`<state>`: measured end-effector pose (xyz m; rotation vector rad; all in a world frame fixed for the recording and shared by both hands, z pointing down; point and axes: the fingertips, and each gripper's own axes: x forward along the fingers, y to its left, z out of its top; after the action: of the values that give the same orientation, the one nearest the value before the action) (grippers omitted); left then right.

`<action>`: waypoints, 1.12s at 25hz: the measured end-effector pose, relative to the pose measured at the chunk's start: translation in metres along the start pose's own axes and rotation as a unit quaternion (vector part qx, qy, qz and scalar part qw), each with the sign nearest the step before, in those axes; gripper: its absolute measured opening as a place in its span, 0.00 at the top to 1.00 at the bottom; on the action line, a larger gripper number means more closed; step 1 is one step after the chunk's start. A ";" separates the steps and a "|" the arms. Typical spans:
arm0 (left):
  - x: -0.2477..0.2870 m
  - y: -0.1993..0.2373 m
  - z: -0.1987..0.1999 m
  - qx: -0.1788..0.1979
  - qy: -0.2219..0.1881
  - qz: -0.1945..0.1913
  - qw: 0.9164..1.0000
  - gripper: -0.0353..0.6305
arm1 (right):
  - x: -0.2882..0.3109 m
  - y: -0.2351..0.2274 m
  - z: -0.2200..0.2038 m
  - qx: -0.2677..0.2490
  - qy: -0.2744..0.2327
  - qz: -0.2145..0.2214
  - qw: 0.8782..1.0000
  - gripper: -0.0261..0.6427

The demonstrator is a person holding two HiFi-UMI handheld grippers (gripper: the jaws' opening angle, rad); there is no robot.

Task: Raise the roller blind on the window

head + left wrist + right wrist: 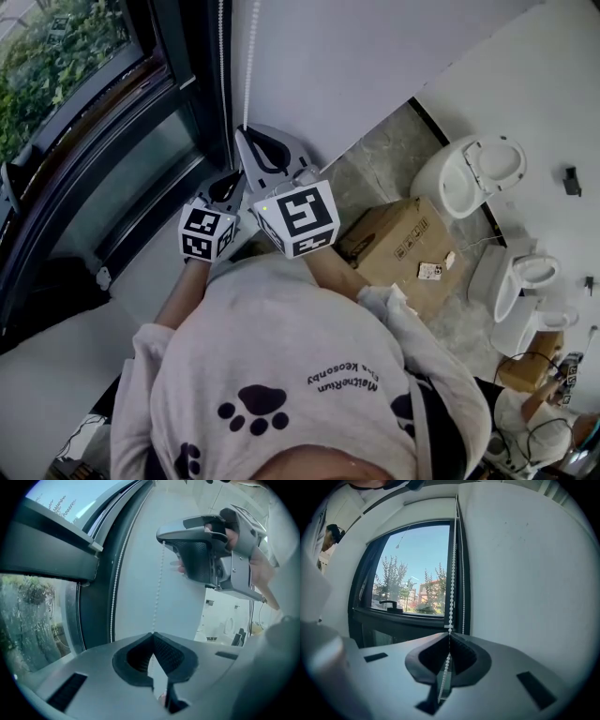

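The roller blind's bead chain [250, 66] hangs in the head view down the white wall [375, 56] just beside the window [84, 112]. We cannot make out the blind itself. Our forearms reach forward. The right gripper [242, 133] is higher and pinches the chain at its tip, while the left gripper [230, 183] sits just under it.

In the left gripper view, the left gripper [153, 634] is closed on the chain [158, 588]. The same strand runs up into the closed right gripper [161, 540] above.

In the right gripper view, the right gripper [449, 634] is clamped on the chain [452, 573], roughly level and facing the window [412, 578]. The loop's other strand [462, 573] hangs free just beside it.

We judge the chain light, limp and thin. Its beads should give the pads purchase, but a loose pinch could slip bead by bead. We would hold one strand only and pull straight along it. A jerk could snap the plastic.
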<state>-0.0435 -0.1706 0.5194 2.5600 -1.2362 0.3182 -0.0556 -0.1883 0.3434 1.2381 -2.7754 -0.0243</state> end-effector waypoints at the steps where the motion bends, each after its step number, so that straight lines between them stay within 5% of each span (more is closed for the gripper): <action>1: 0.000 0.000 -0.006 -0.003 0.006 -0.001 1.000 0.93 | 0.000 0.001 -0.005 0.000 0.005 0.000 1.000 0.95; 9: 0.003 0.004 -0.049 -0.022 0.052 -0.001 0.998 0.93 | 0.001 0.011 -0.048 0.002 0.043 0.010 0.999 0.95; 17: -0.002 0.002 -0.069 -0.021 0.056 -0.009 0.998 0.89 | 0.002 0.012 -0.055 0.004 0.043 0.012 0.999 0.95; 19: -0.007 0.000 -0.061 -0.036 0.037 -0.016 0.999 0.77 | 0.002 0.010 -0.055 0.006 0.043 0.011 0.999 0.94; 28: -0.045 -0.002 0.032 -0.016 -0.045 -0.014 0.999 0.77 | -0.002 0.006 -0.056 0.002 0.038 0.009 0.999 0.95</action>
<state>-0.0671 -0.1476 0.4751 2.5868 -1.2240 0.1773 -0.0535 -0.1815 0.3993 1.1898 -2.7226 0.0293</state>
